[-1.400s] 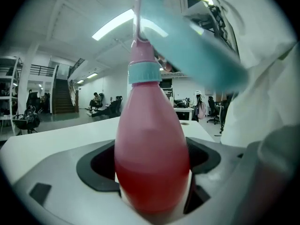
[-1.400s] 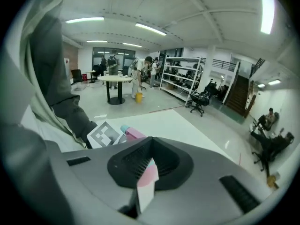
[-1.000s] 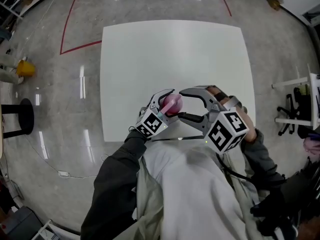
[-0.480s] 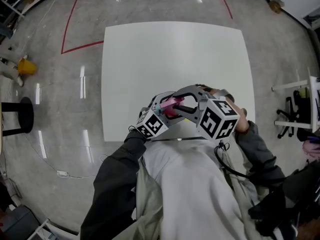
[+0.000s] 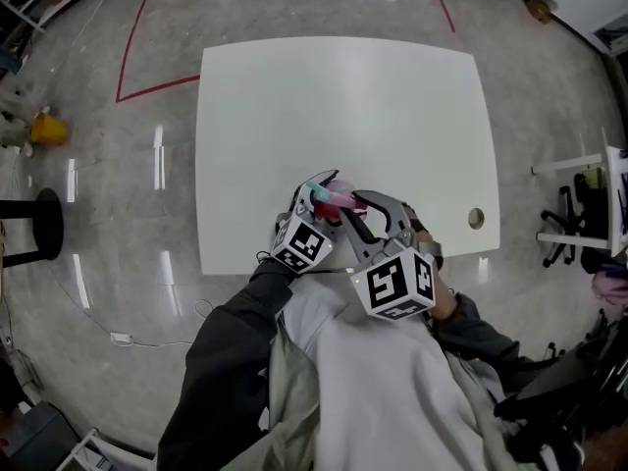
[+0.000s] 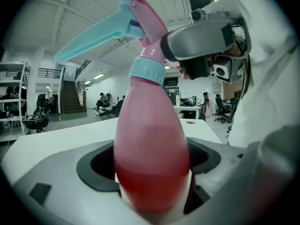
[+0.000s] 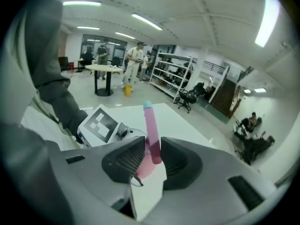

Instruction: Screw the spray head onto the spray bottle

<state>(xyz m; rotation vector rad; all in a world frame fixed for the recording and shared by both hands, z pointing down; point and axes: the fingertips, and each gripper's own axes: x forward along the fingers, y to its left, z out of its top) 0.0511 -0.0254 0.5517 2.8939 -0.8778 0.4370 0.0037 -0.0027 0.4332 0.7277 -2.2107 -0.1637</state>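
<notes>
While the left gripper (image 6: 151, 170) pinches the spray bottle (image 6: 151, 125), the right gripper (image 7: 152, 154) has just been closing its jaws onto the spray head (image 7: 150, 121), seemingly ready to twist.

The spray bottle (image 6: 152, 158) is pink, pear-shaped and see-through, with red liquid filling its lower part. The spray head (image 6: 143, 20), pink with a teal trigger (image 6: 93, 39) and a teal collar (image 6: 146, 70), sits on its neck. Both are held off the white table (image 5: 294, 96), over the middle of its near edge.
</notes>
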